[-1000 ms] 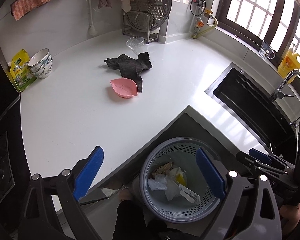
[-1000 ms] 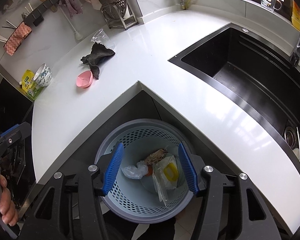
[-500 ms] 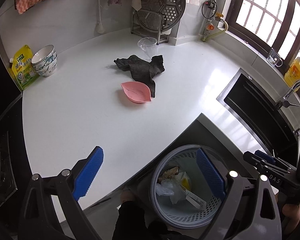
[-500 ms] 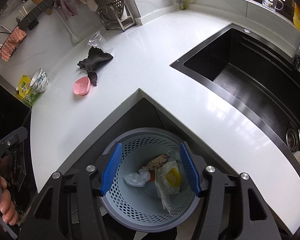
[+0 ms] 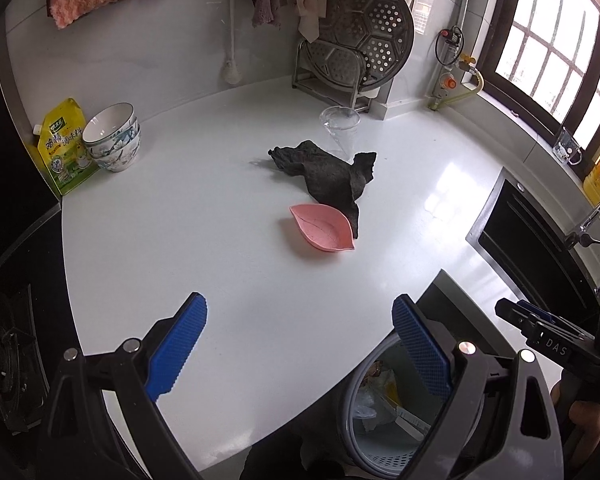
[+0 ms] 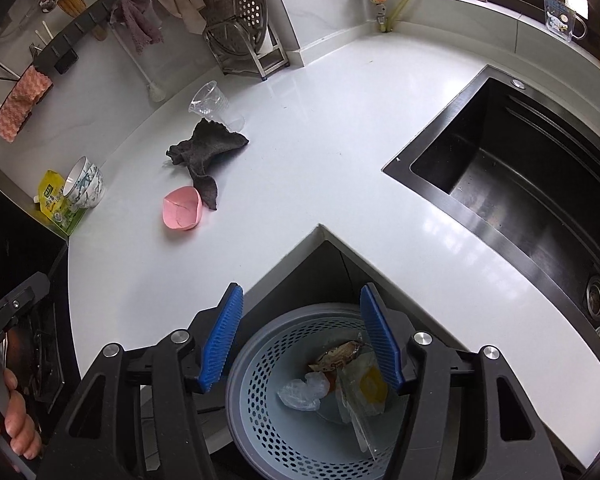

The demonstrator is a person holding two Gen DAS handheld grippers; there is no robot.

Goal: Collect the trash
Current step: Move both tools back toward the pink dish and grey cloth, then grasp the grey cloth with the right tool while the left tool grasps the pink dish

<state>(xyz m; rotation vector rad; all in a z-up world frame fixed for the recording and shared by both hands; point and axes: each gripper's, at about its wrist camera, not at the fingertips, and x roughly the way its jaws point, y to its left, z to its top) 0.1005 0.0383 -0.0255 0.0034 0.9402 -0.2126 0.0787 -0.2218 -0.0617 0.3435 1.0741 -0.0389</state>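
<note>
Two tools hang released, nothing between their blue pads: the left tool (image 5: 300,340) over the white bench (image 5: 220,280) near its front edge, the right tool (image 6: 302,334) above the grey perforated bin (image 6: 260,420) standing below the bench's inner corner. The bin holds wrappers (image 6: 364,392) and a crumpled plastic bag (image 6: 302,394). Mid-bench lie a dark rag (image 5: 332,176), a pink leaf-shaped dish (image 5: 322,227) touching it, and a clear plastic cup (image 5: 340,128).

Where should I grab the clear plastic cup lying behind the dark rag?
Probably the rim end of the plastic cup. It lies tipped on its side, its base against the dark rag; come from above with one finger inside the mouth, pinching the thin wall.
</note>
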